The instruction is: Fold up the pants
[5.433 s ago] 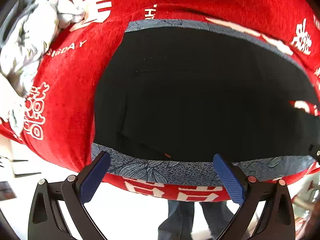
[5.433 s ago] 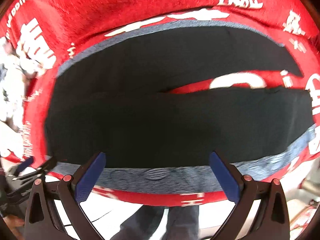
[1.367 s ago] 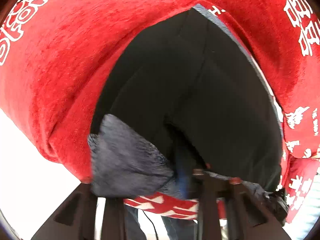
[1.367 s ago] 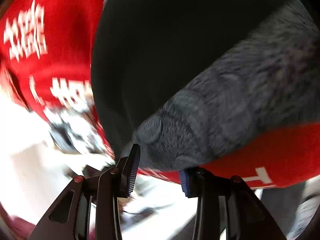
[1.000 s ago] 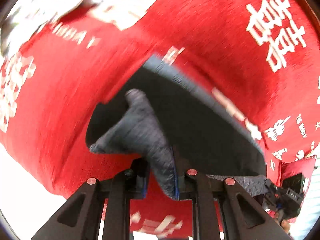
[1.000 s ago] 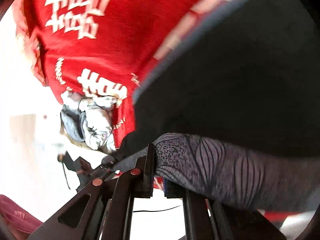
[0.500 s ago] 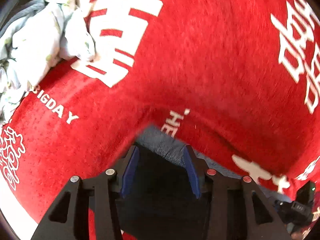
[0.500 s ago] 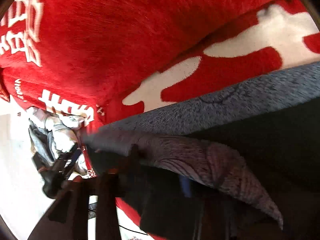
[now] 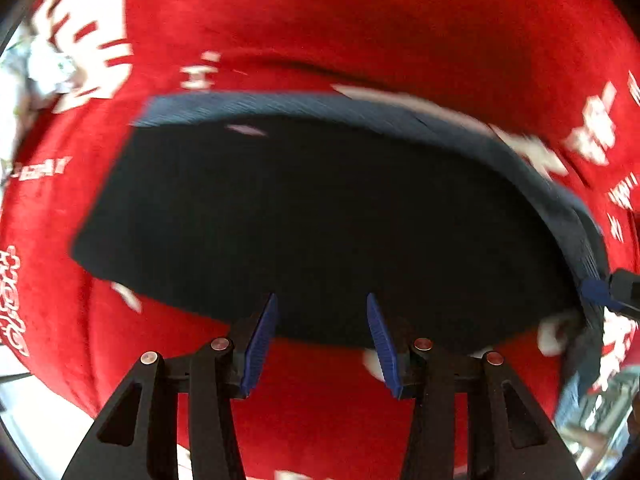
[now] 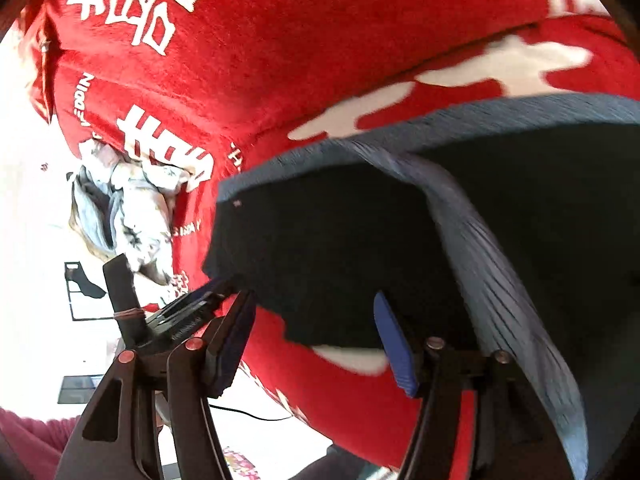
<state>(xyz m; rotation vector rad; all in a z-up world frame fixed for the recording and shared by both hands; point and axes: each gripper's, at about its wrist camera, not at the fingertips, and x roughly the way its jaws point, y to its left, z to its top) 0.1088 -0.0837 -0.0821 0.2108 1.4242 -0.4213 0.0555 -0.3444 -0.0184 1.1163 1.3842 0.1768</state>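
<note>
Left wrist view: the left claw (image 9: 320, 336) stands part open with nothing between its blue pads; its jaws have just been opening, and the pants (image 9: 320, 216) lie flat beyond the tips from 10 to 3 o'clock. The pants are a dark slab on the red blanket (image 9: 360, 20), long axis running from 9 to 3 o'clock, with the grey patterned band (image 9: 360, 110) along the far edge at 12. The near folded edge sits just at the fingertips. At 3 o'clock the blue tip of the right claw (image 9: 598, 292) shows at the pants' right end.

Right wrist view: the right claw (image 10: 316, 332) is wider apart and also empty; its jaws have just been opening, and cloth lies beyond the pads, not pinched by them. The pants (image 10: 320, 248) fill 12 to 4 o'clock, with a grey strip crossing diagonally from 12 toward 5. Their near corner lies just past the tips. At 9 o'clock the left claw (image 10: 192, 300) sits at that same corner, with a bundle of pale clothes (image 10: 136, 208) beyond it at 10.

Judging from this, the next fold would run along the long axis, and each claw is nearest its own end.
</note>
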